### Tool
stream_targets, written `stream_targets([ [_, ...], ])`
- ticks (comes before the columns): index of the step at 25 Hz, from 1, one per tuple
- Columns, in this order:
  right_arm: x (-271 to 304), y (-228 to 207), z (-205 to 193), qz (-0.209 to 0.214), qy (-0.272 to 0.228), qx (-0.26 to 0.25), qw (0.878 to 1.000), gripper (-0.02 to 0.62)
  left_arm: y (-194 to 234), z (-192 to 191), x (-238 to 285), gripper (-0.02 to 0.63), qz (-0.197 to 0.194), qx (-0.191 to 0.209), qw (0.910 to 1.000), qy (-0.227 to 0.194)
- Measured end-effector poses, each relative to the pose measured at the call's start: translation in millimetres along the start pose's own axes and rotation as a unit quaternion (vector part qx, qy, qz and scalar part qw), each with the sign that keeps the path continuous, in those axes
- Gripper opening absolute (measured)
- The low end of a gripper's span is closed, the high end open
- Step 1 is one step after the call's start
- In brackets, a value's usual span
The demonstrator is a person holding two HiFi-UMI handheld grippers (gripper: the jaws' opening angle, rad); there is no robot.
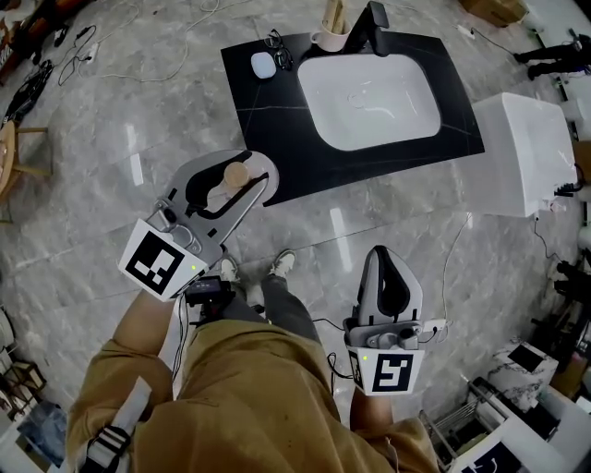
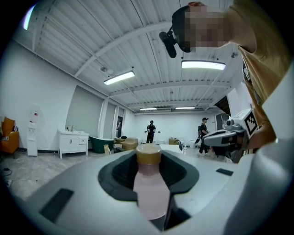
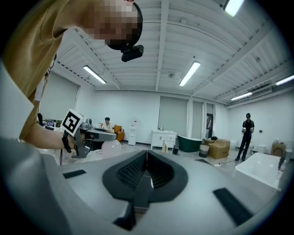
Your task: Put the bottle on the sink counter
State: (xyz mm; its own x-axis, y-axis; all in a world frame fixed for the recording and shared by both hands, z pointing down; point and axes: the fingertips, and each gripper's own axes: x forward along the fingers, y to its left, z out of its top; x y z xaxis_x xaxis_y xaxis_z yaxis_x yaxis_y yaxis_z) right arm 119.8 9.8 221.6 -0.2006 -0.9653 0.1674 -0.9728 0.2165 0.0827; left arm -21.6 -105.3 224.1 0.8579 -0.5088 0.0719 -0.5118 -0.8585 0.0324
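A pale pink bottle [image 2: 148, 188] with a tan cap [image 1: 237, 174] stands upright between the jaws of my left gripper [image 1: 247, 177], which is shut on it. In the head view it hangs just off the front left corner of the black sink counter [image 1: 277, 148], which holds a white basin [image 1: 369, 97]. My right gripper [image 1: 389, 257] is held low to the right of the person's legs, its jaws shut with nothing between them. The right gripper view also catches the left gripper [image 3: 85, 134] and the bottle [image 3: 110, 148] off to its left.
On the counter's back edge stand a dark faucet [image 1: 374, 23], a cup [image 1: 330, 37], glasses [image 1: 278, 43] and a small white object [image 1: 263, 64]. A white box-like unit [image 1: 534, 152] sits right of the counter. Cables trail over the marble floor [image 1: 120, 120].
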Motion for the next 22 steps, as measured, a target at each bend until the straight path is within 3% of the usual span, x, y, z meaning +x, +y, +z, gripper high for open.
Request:
stream_targets([
  [22, 24.0, 3.6, -60.3, 0.015, 0.033, 0.015, 0.999, 0.006, 14.5, -87.2, 39.2, 0.130, -0.009, 0.001, 0.9991, 0.042],
])
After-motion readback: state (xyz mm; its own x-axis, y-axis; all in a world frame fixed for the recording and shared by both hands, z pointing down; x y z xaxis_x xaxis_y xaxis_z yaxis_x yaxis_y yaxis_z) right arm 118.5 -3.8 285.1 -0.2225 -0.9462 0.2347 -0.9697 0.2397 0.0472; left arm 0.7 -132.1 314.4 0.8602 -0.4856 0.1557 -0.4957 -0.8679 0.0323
